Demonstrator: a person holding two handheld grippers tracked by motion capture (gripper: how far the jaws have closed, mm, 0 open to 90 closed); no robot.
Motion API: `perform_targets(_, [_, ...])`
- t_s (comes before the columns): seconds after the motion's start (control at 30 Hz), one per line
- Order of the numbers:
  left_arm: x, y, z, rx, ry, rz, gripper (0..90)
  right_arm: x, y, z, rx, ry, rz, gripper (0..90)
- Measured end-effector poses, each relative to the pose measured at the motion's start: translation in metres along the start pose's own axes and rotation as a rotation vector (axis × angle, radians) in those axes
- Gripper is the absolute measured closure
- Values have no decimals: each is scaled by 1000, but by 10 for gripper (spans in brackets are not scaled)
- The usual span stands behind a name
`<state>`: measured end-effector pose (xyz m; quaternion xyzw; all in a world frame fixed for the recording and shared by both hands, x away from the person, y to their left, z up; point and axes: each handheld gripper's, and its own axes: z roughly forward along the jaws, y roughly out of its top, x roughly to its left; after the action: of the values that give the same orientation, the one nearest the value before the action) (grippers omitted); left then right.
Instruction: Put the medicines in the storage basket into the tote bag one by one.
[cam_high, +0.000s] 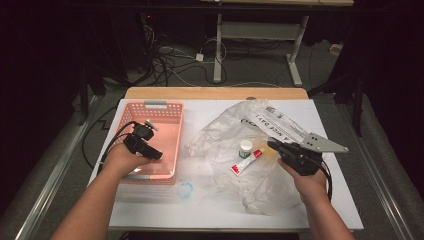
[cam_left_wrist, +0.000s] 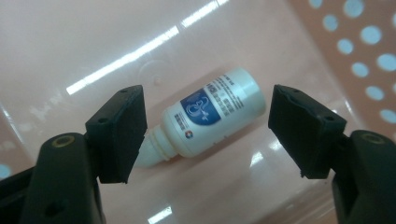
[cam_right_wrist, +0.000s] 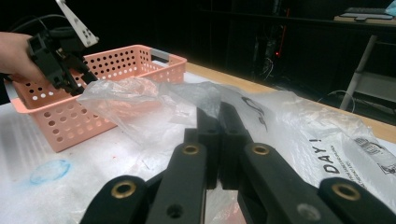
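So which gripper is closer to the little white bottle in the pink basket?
The left. The left gripper hangs right over the white bottle lying in the pink basket, jaws open around it. The right gripper is far off, shut on the plastic bag.

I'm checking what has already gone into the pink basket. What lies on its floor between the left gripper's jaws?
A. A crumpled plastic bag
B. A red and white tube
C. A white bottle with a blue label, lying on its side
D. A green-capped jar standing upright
C: in the left gripper view the white bottle lies on its side on the floor of the pink basket, between the open jaws of the left gripper, whose pads stand clear of it.
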<state>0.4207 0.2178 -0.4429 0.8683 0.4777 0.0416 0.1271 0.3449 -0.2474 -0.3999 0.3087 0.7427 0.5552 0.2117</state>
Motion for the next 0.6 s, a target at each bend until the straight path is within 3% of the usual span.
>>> perform_targets(0.13, [6, 5, 10, 86, -20, 0, 327, 0, 0, 0, 4, -2, 6, 900])
perform_targets(0.27, [10, 9, 21, 116, -25, -3, 363, -1, 0, 0, 1, -2, 5, 900])
perform_targets(0.43, [13, 12, 22, 86, -43, -11, 399, -2, -1, -1, 1, -5, 9, 900])
perform_targets(0.6, [17, 10, 21, 72, -40, -18, 505, -2, -1, 0, 2, -4, 5, 900])
